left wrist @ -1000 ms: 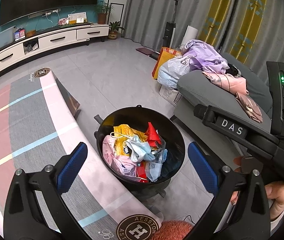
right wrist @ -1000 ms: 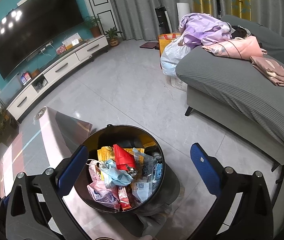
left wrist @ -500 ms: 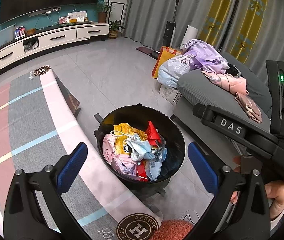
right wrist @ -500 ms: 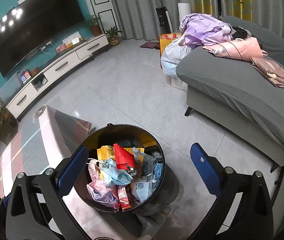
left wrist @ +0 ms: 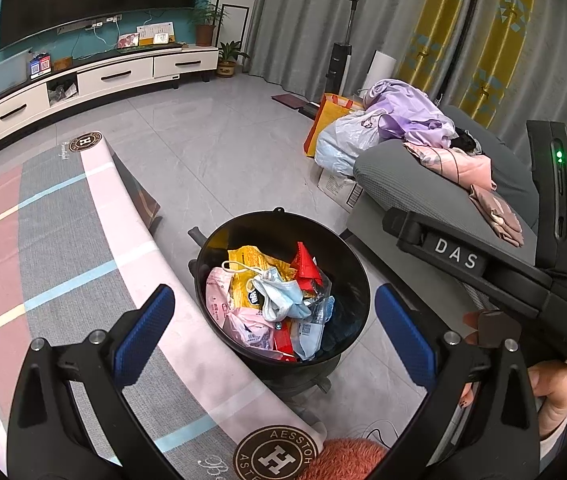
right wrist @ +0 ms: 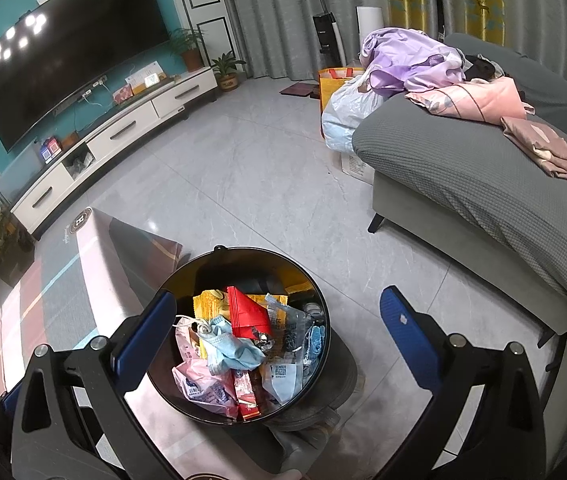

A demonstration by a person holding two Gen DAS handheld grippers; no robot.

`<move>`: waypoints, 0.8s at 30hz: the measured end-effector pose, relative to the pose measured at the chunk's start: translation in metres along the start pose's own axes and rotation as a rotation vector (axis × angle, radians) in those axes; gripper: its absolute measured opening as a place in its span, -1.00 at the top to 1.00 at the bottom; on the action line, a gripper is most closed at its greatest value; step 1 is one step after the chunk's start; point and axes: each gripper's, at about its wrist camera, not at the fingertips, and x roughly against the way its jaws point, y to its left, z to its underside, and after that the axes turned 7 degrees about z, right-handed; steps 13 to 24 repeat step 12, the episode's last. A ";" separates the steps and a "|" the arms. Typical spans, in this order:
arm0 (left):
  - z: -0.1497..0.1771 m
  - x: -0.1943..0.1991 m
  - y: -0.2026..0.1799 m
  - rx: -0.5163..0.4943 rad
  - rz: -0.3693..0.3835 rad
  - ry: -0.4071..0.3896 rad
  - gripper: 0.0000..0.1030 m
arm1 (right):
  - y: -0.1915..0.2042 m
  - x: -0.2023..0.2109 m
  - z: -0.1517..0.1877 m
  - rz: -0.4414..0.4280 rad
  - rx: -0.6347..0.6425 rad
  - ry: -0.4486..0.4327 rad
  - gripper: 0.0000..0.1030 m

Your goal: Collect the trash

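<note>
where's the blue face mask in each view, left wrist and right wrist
Left wrist: blue face mask lies on top of the trash, centre of the black bin.
Right wrist: mask lies left of centre in the bin.
Shared landmark: red wrapper beside it.

Both tongs agape, nothing held.
Left tongs (left wrist: 269, 326): blue pads (left wrist: 143, 334) spread wide, gap between them bare, pointing forward and down. Right tongs (right wrist: 273, 332): likewise wide, pads (right wrist: 407, 340) apart and bare. From the left wrist view, the right hand (left wrist: 551, 390) grips the right tool's black handle, fingers wrapped underneath.
</note>
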 end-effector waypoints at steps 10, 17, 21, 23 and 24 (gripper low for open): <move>0.002 0.001 0.002 0.004 0.002 -0.002 -0.94 | -0.001 0.000 0.000 0.001 0.001 0.000 -0.94; 0.002 0.001 0.002 0.005 0.003 -0.001 -0.94 | 0.001 0.000 -0.001 0.001 0.002 0.000 -0.94; 0.002 0.001 0.002 0.005 0.003 -0.001 -0.94 | 0.001 0.000 -0.001 0.001 0.002 0.000 -0.94; 0.002 0.001 0.002 0.005 0.003 -0.001 -0.94 | 0.001 0.000 -0.001 0.001 0.002 0.000 -0.94; 0.002 0.001 0.002 0.005 0.003 -0.001 -0.94 | 0.001 0.000 -0.001 0.001 0.002 0.000 -0.94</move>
